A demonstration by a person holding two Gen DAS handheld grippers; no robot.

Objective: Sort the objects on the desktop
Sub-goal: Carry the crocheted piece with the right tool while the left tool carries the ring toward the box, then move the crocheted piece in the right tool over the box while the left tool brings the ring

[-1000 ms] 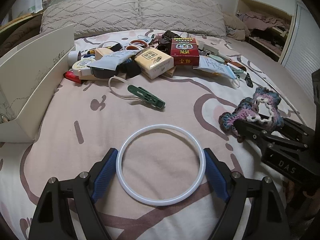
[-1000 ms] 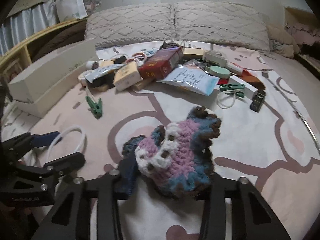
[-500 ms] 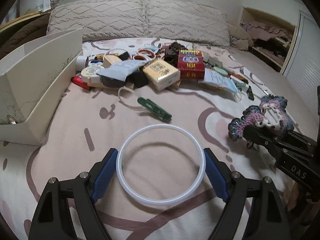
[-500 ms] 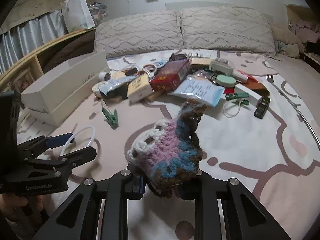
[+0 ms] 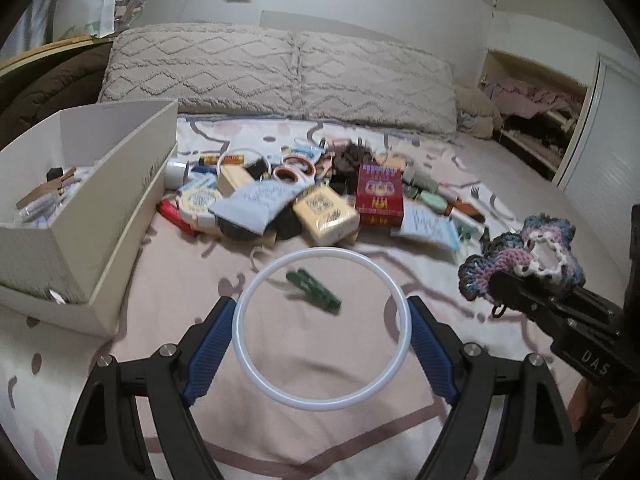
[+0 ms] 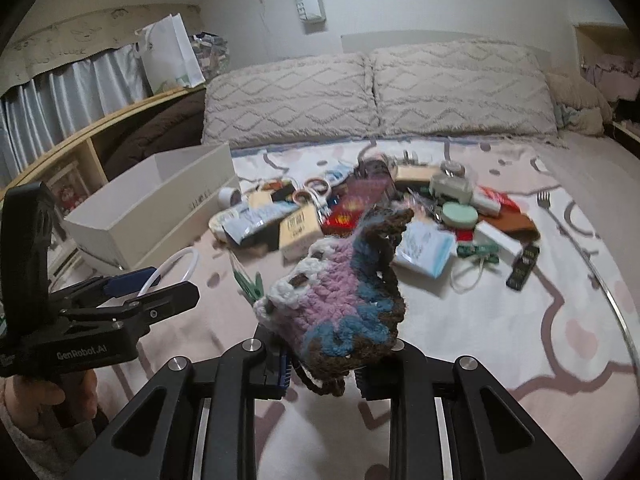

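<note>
Both hands have come up off the bed [image 5: 312, 344] since a second ago, and each brings its catch along. Left tongs [image 5: 320, 330] stand wide, blue pads [image 5: 212, 340] braced against the outer edge of the white ring [image 5: 320, 402], which hangs clear above the bedspread with the green peg [image 5: 314, 294] showing through it. Right tongs [image 6: 320, 368] have just been closing, and they now stand narrow, squeezed on the lower end of the crochet piece [image 6: 340, 300], which stands up from them, flopping a little at the top.

That ring looks thin, light and slick, and probably a bit springy. It's held only by pressure across its width, so a hard tilt could pop it free; keeping it level seems wise. The crochet is soft and squashy, no risk of damage, and the yarn gives plenty of bite. A pinch on its thick middle would hold better than one on the frilly rim.

Left of the ring sits the white box [image 5: 92, 216] with a few bits already inside it, looking like the likely drop spot. Beyond, the pile [image 5: 320, 200] of packets, tape rolls and a red carton waits by the pillows [image 5: 280, 72], so plenty of sorting seems left.
</note>
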